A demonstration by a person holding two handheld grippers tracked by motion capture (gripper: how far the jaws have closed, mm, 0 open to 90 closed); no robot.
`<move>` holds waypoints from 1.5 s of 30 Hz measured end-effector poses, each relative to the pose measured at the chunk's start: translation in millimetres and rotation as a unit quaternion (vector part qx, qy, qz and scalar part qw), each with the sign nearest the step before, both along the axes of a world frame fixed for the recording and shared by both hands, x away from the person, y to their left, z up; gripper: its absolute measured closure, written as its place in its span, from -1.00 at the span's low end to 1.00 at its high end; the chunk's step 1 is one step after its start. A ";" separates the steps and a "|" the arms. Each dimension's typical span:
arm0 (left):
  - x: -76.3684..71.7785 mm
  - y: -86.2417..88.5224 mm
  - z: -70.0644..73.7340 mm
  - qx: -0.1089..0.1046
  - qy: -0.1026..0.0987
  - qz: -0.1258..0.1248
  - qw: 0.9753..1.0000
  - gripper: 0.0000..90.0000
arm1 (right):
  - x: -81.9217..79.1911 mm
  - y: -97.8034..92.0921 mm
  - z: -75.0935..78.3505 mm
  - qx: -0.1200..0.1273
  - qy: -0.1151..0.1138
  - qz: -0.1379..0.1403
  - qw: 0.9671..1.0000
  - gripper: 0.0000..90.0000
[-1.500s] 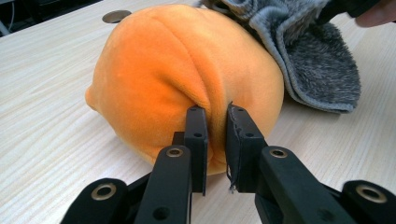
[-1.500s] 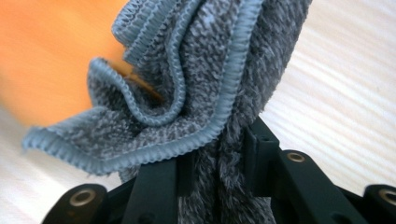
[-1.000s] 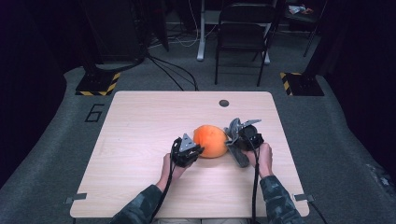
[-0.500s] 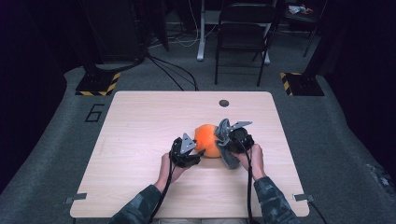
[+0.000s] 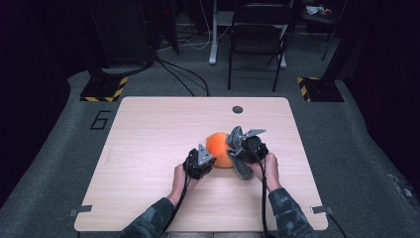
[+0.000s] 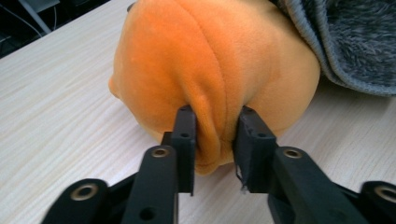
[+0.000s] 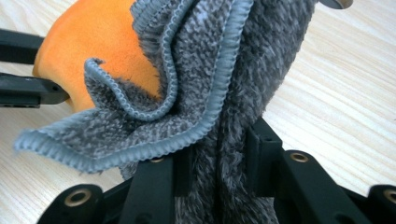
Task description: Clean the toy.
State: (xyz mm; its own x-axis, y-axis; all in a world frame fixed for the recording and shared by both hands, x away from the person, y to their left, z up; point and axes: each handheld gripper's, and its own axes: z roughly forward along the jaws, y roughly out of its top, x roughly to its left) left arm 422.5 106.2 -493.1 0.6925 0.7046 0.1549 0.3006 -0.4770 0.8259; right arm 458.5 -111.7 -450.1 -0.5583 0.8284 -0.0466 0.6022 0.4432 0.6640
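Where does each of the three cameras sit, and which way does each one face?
High view: above the person's side, looking forward and down on the table; forearms and both hands show.
Left gripper view: on the left gripper, looking along its jaws pinching the orange plush.
Right gripper view: on the right gripper, jaws clamping the grey cloth.
Both gripper views share the plush and the cloth.

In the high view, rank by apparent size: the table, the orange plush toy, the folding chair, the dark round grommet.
1. table
2. folding chair, though it stands farther off
3. orange plush toy
4. dark round grommet
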 end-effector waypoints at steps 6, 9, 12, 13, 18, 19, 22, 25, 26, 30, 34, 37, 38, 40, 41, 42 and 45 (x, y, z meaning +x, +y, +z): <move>-1.1 3.4 16.9 -0.033 0.010 -0.011 0.999 0.72 | -3.5 -5.4 21.4 0.022 -0.024 -0.005 0.999 0.52; -5.2 3.0 27.0 -0.046 0.016 -0.020 0.999 0.72 | -12.1 -1.0 39.7 0.040 -0.045 0.006 0.998 0.52; -9.1 1.2 32.6 -0.050 0.017 -0.028 0.998 0.72 | -22.4 12.5 50.4 0.052 -0.061 0.026 0.996 0.52; -10.1 0.6 33.3 -0.053 0.020 -0.028 0.998 0.72 | -23.5 17.2 49.2 0.043 -0.065 0.040 0.996 0.52; -7.8 0.0 26.6 -0.046 0.036 -0.034 0.998 0.71 | -18.1 28.3 26.3 0.004 -0.058 0.035 0.998 0.52; -7.2 0.1 25.5 -0.050 0.037 -0.034 0.997 0.71 | -16.9 26.5 25.1 0.004 -0.053 0.030 0.998 0.52; -4.7 2.6 23.9 -0.054 0.044 -0.035 0.997 0.70 | -12.9 20.1 19.9 -0.015 -0.047 0.021 0.999 0.52; -2.7 3.3 21.0 -0.059 0.050 -0.038 0.996 0.69 | -6.7 10.9 12.1 -0.005 -0.028 0.013 1.000 0.52; -2.4 3.6 21.0 -0.059 0.051 -0.039 0.996 0.68 | -5.6 8.3 10.8 0.001 -0.021 0.008 1.000 0.52; -2.0 5.0 21.1 -0.061 0.055 -0.043 0.996 0.67 | -1.7 1.0 7.1 -0.003 -0.007 -0.001 1.000 0.52; -1.6 4.7 20.6 -0.062 0.053 -0.043 0.996 0.66 | 2.6 -6.3 -0.9 -0.003 0.005 -0.014 1.000 0.52; -1.6 4.0 20.6 -0.061 0.050 -0.044 0.996 0.65 | 5.3 -12.0 -7.4 -0.005 0.014 -0.023 1.000 0.52; -1.6 3.9 20.5 -0.060 0.049 -0.045 0.996 0.65 | 5.9 -13.9 -9.4 -0.006 0.019 -0.027 0.999 0.52; -1.4 4.1 20.4 -0.060 0.049 -0.045 0.996 0.65 | 8.5 -18.3 -13.7 0.000 0.027 -0.030 0.999 0.52; -1.3 4.2 20.5 -0.059 0.049 -0.046 0.996 0.65 | 9.7 -19.9 -15.4 -0.002 0.031 -0.032 0.999 0.52; -1.1 4.4 20.6 -0.058 0.049 -0.047 0.996 0.65 | 10.5 -21.1 -17.2 -0.002 0.035 -0.032 0.999 0.53; -1.6 4.2 20.8 -0.060 0.050 -0.045 0.996 0.65 | 12.4 -24.5 -22.7 0.001 0.044 -0.040 0.998 0.53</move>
State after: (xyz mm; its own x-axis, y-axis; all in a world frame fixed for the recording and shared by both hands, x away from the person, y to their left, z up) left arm 420.9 110.4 -472.3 0.7621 0.6475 -0.0006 0.3448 -0.4050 0.8468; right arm 470.9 -136.3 -472.8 -0.4925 0.8703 0.0012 0.6918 0.3907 0.6073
